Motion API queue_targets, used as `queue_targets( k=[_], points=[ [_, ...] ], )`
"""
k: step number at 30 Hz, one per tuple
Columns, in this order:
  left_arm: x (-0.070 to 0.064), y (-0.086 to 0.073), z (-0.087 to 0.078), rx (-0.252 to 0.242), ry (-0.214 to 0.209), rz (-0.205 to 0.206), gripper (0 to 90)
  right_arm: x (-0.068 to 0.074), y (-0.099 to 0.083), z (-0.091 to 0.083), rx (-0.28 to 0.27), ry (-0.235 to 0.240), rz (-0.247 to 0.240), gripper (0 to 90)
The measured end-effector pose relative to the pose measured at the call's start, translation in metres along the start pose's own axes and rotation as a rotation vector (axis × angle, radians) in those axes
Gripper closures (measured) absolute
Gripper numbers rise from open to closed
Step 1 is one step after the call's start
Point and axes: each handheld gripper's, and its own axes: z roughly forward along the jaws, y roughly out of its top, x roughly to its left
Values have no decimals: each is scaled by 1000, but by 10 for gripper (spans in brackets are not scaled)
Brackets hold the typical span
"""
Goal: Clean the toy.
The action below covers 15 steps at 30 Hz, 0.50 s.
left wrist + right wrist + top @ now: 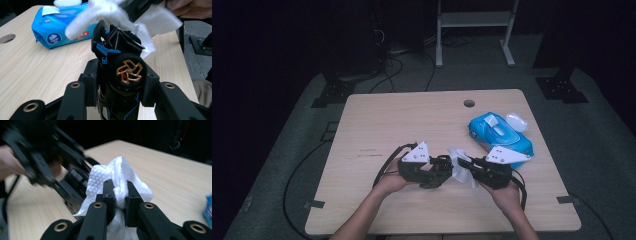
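Two bare forearms enter from the bottom edge of the high view, with no sleeves showing. Each hand carries a black two-jaw gripper. The left gripper (443, 170) has a blocky black body topped by a pale grey three-cornered plate, and a black cable loops from its rear. The right gripper (462, 166) matches it, with its own grey three-cornered plate and a black cable trailing past the wrist. In the gripper views, each gripper shows matte black linkage arms joined by round brass-coloured rivets, and squared black fingers (109, 195) with small dark screw holes in their faces.
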Motion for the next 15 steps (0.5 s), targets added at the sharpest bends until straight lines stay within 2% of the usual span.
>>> queue_targets(
  k=[3, 5, 6, 8, 13, 15],
  points=[
    [1, 1, -1, 3, 9, 8, 582, 0, -4, 2, 1, 3, 11, 815],
    [1, -1, -4, -16, -4, -13, 582, -5, -9, 3, 35, -23, 9, 815],
    [1, -1, -4, -15, -1, -8, 582, -7, -12, 3, 43, -25, 21, 815],
    [0, 0, -4, 1, 10, 7, 582, -9, -13, 2, 35, -19, 39, 815],
    [0, 0, -1, 5, 1, 5, 582, 2, 1, -2, -14, 27, 13, 815],
    [0, 2, -1, -1, -1, 2, 582, 5, 3, -1, -16, 35, 3, 815]
  ],
)
